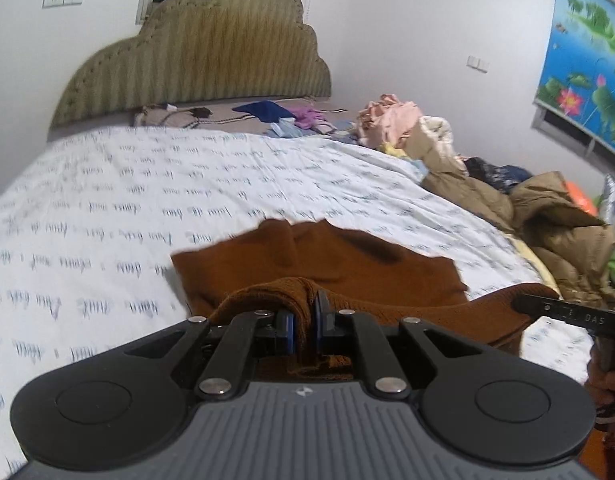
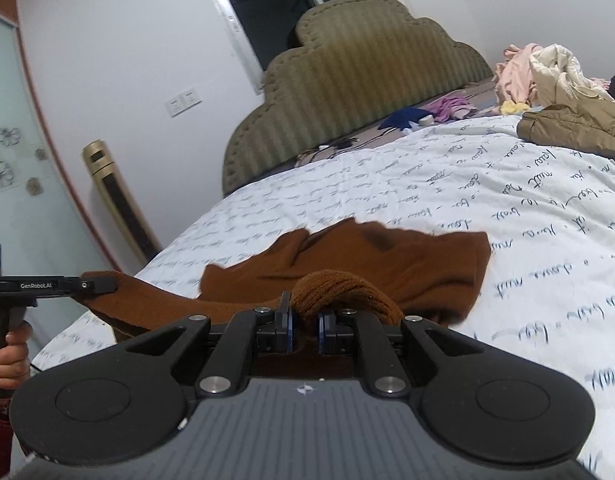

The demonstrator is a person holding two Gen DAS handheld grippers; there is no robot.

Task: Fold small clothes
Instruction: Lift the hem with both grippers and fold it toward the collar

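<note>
Left gripper pinching brown garment, white bedspread

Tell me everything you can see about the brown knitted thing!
The brown knitted garment is rust-coloured, soft and woolly-looking. Its far part lies flat on the white bedsheet with writing. Its near edge is lifted and bunched, pinched by the left gripper and the right gripper, both shut on it.

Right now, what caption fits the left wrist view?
Left gripper pinches a brown garment above the bed.
</note>
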